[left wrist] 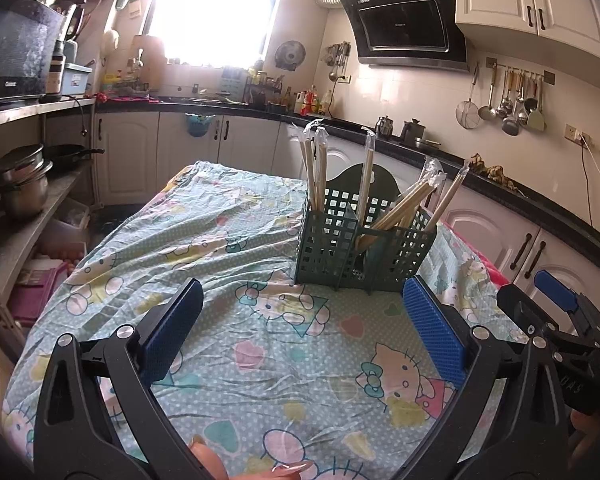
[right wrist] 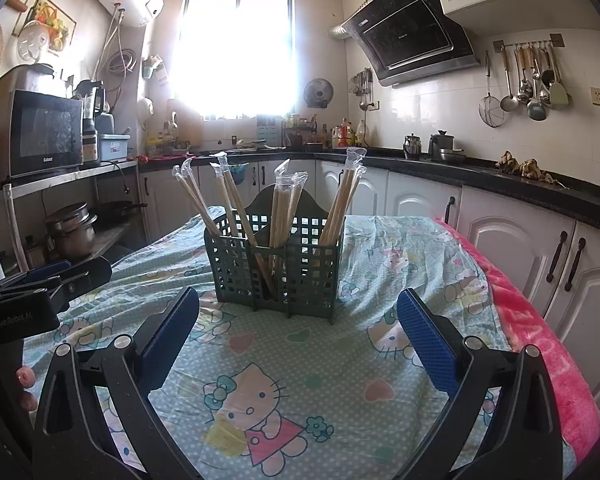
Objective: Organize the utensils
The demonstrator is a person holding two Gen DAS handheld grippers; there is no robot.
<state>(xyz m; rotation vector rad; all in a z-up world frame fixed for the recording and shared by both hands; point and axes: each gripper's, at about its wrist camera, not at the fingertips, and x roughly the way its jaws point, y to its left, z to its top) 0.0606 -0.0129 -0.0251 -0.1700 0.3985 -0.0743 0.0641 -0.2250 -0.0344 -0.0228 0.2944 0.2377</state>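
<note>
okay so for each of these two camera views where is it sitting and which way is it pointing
Left wrist: on the left gripper, open, facing the green caddy ahead-right; the right gripper and fingertips show.
Right wrist: on the right gripper, open, facing the caddy head-on; the left gripper and fingertips show at left.
Shared: caddy of wrapped chopsticks, cartoon cloth, window.
</note>
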